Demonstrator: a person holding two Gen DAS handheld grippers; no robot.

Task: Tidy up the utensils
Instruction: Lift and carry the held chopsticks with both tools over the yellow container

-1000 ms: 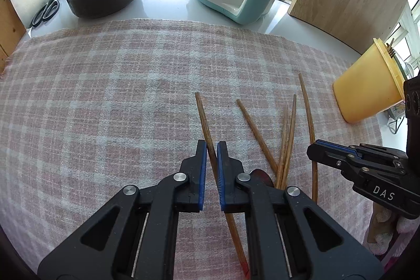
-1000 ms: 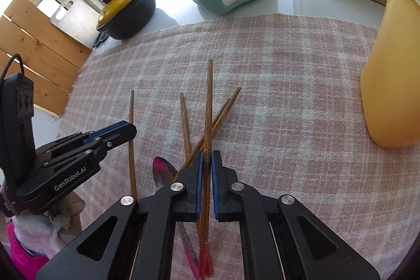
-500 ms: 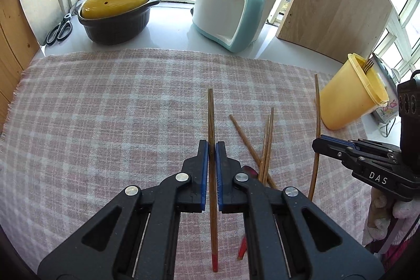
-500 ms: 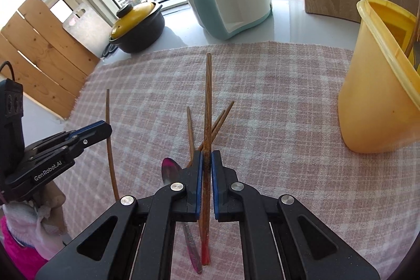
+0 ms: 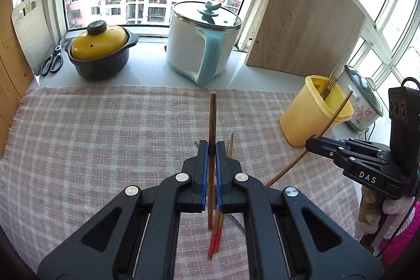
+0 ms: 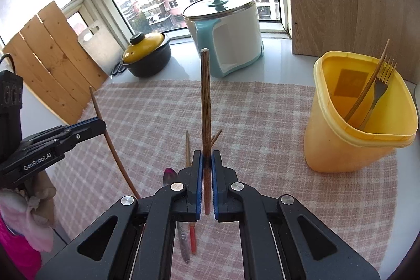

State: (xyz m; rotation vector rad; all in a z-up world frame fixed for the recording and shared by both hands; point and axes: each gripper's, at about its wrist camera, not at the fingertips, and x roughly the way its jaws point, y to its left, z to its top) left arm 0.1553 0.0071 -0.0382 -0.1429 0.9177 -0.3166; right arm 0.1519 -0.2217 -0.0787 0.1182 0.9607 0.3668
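My left gripper (image 5: 209, 148) is shut on a brown chopstick (image 5: 212, 122) and holds it upright above the checked cloth (image 5: 105, 127). My right gripper (image 6: 207, 158) is shut on another chopstick (image 6: 205, 101), also lifted and upright. Each gripper shows in the other's view: the right one (image 5: 315, 143) and the left one (image 6: 101, 123). The yellow utensil cup (image 6: 359, 122) stands at the right and holds a fork (image 6: 379, 91) and a chopstick. Several chopsticks (image 5: 216, 235) and a spoon (image 6: 170, 175) lie on the cloth below the grippers.
A yellow-lidded black pot (image 5: 101, 54), scissors (image 5: 52, 61) and a white-and-teal cooker (image 5: 203, 41) stand at the back by the window. A wooden board (image 5: 307, 25) leans at the back right. A floral rice cooker (image 5: 362, 99) sits beyond the cup.
Both grippers have risen from the cloth, each lifting its chopstick and tilting it upright. The yellow cup's inside has come into view.
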